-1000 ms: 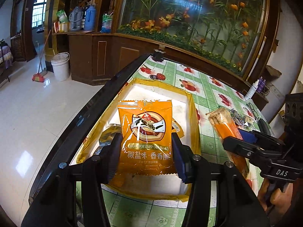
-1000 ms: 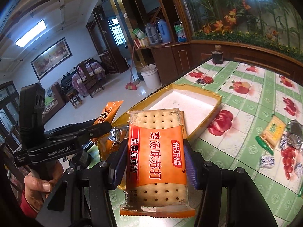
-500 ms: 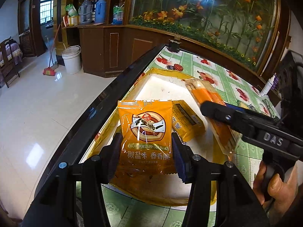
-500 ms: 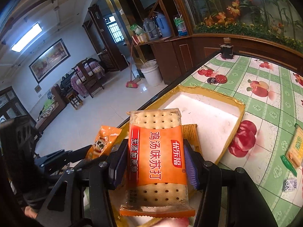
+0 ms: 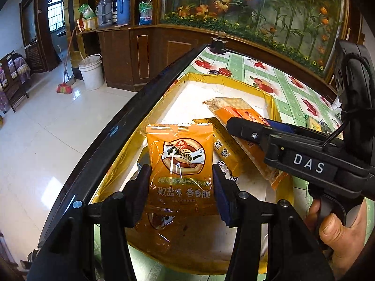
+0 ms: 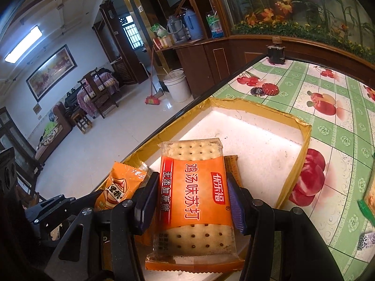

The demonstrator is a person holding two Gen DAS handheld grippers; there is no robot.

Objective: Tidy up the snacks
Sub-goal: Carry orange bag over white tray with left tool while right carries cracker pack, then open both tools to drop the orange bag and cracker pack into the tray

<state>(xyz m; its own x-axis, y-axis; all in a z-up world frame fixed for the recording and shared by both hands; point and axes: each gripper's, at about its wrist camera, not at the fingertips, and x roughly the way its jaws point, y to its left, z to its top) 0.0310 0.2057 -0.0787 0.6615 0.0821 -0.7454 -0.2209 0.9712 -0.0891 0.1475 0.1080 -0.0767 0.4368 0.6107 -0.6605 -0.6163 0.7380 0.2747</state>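
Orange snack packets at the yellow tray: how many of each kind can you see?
Soda cracker pack: 1
Seed packet: 1
Flat orange packet lying in the tray: 1
Total: 3

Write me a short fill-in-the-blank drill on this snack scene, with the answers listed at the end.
1. The left gripper is shut on an orange ____ packet.
2. The right gripper holds a pack of ____.
3. Both snacks hang over a yellow-rimmed ____.
4. The tablecloth is printed with ____.

Missing words: seed; crackers; tray; fruit
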